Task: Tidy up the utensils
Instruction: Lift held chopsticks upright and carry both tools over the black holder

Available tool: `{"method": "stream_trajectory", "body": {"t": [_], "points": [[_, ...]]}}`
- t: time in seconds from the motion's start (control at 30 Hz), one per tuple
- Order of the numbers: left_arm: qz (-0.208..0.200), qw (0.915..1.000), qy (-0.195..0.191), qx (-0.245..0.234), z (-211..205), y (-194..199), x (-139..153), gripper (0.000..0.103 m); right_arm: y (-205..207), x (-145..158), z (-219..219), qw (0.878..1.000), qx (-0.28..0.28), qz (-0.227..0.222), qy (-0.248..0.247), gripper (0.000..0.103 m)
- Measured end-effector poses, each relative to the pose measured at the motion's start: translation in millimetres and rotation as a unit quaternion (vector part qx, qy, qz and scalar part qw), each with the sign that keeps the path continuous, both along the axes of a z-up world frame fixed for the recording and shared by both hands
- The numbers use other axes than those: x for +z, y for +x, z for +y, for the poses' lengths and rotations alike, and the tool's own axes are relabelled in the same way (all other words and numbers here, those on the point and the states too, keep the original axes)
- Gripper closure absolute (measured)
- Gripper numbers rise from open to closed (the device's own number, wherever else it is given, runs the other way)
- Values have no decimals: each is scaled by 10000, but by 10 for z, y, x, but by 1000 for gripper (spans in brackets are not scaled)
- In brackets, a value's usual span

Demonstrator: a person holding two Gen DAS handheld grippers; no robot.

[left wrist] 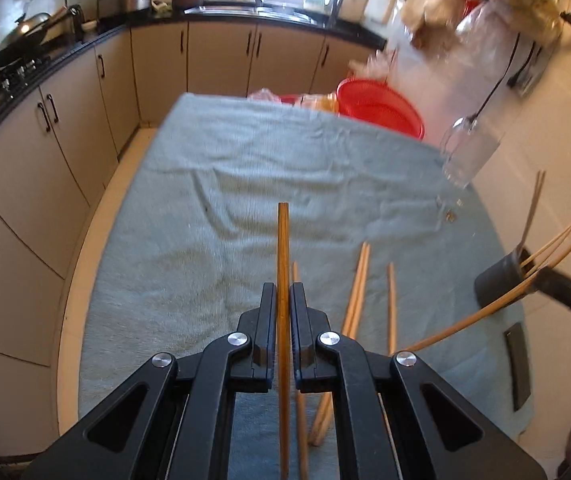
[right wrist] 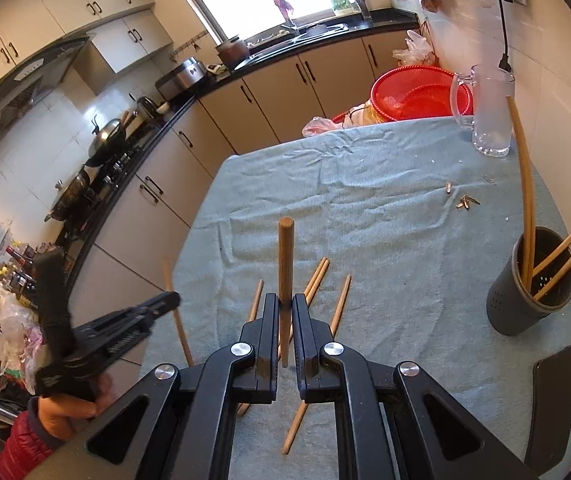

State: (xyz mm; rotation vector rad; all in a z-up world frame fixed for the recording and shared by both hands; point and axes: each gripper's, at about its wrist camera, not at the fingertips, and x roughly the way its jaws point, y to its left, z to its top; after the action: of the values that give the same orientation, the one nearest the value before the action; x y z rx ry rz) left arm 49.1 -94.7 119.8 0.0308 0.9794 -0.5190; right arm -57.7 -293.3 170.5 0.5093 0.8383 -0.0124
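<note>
My left gripper (left wrist: 283,294) is shut on a brown wooden chopstick (left wrist: 283,248) that points away over the teal towel (left wrist: 213,216). In the right wrist view it (right wrist: 170,301) hangs at the left table edge with that chopstick (right wrist: 183,340). My right gripper (right wrist: 285,302) is shut on another chopstick (right wrist: 286,256), raised above the towel (right wrist: 365,200). Three loose chopsticks (right wrist: 341,304) lie beneath it. A dark grey holder (right wrist: 533,304) at the right holds three chopsticks (right wrist: 525,184). In the left wrist view the right gripper (left wrist: 545,276) sits beside the holder (left wrist: 497,280).
A glass mug (right wrist: 489,112) stands at the far right corner, and a red basket (right wrist: 417,92) sits behind the table. A dark flat phone-like slab (right wrist: 553,392) lies near the holder. Small metal bits (right wrist: 465,202) dot the towel. Kitchen cabinets (right wrist: 213,148) run along the left.
</note>
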Motion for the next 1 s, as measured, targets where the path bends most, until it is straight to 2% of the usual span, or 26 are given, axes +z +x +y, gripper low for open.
{"method": "stream_trajectory", "body": {"t": [0.33,0.6,1.0], "points": [[-440,9989,-178,-8,-120,-233,504,97,-261,199,-261,9995,-138,-276,42,96],[-650,9973,-273,-193,-351,-358,740,97,-540,360,-515,9980,-403,-491,54,96],[-962,9914,-501,-728,-874,-529,1170,97,-1012,648,-1023,9906,-1069,-858,33,96]]}}
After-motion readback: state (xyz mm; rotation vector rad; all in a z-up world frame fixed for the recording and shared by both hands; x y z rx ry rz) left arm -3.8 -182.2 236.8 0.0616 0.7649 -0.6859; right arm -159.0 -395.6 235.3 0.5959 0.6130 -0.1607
